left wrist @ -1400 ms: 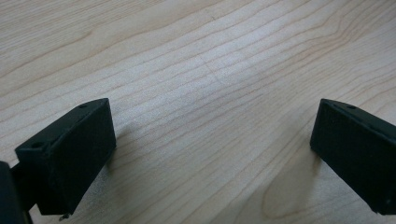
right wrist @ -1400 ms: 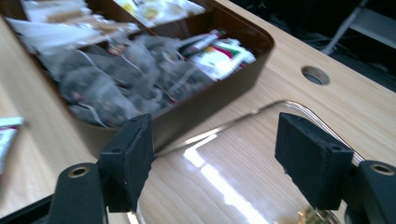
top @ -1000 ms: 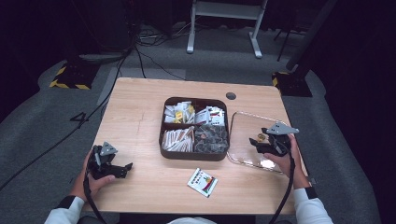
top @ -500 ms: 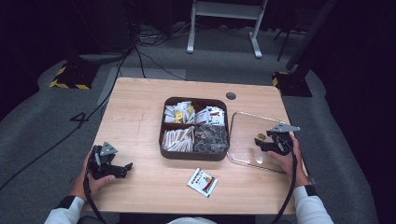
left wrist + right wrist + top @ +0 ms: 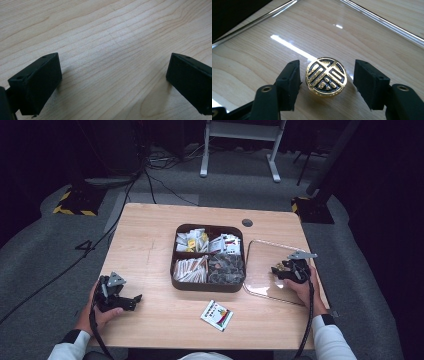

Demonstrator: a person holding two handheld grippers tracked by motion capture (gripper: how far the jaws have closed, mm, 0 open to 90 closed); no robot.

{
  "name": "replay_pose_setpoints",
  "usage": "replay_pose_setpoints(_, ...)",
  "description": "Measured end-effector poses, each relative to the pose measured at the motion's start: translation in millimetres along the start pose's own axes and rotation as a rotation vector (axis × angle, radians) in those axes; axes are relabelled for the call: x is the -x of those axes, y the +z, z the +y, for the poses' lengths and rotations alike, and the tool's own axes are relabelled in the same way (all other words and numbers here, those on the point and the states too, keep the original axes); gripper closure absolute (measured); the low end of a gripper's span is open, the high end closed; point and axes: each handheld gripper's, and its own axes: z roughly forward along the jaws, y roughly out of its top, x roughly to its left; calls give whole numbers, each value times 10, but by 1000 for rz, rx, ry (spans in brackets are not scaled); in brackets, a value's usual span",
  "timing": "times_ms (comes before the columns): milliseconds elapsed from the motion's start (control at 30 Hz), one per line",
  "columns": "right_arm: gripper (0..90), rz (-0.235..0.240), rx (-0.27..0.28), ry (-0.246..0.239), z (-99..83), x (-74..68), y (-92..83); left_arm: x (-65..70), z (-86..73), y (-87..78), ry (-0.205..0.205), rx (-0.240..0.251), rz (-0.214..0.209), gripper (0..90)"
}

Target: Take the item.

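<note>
Gold knob (image 5: 326, 76) between right gripper's (image 5: 327, 83) closing jaws

One clear lid (image 5: 265, 265), one gold knob (image 5: 326, 76), one four-compartment box (image 5: 207, 287), one loose packet (image 5: 216, 314)

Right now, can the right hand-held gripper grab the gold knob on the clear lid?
Probably yes. The right hand-held gripper has its jaws on either side of the gold knob, just closing in with small gaps left, and nothing lies between them on the clear lid.
</note>
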Motion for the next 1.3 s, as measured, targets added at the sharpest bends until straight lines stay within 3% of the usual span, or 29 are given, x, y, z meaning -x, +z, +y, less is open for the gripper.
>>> replay_pose_setpoints(100, 417, 16, 0, 24, 4, 19, 5, 0, 0, 0, 0, 0, 0, 4)
replay_pose_setpoints(167, 483, 20, 3, 57, 1, 51, 0, 0, 0, 0, 0, 0, 0, 4)
replay_pose_setpoints(367, 587, 37, 7, 40, -2, 35, -16, 0, 0, 0, 0, 0, 0, 4)
replay_pose_setpoints(1300, 594, 9, 17, 29, -27, 45, -85, -7, 4, 2, 7, -1, -5, 3)
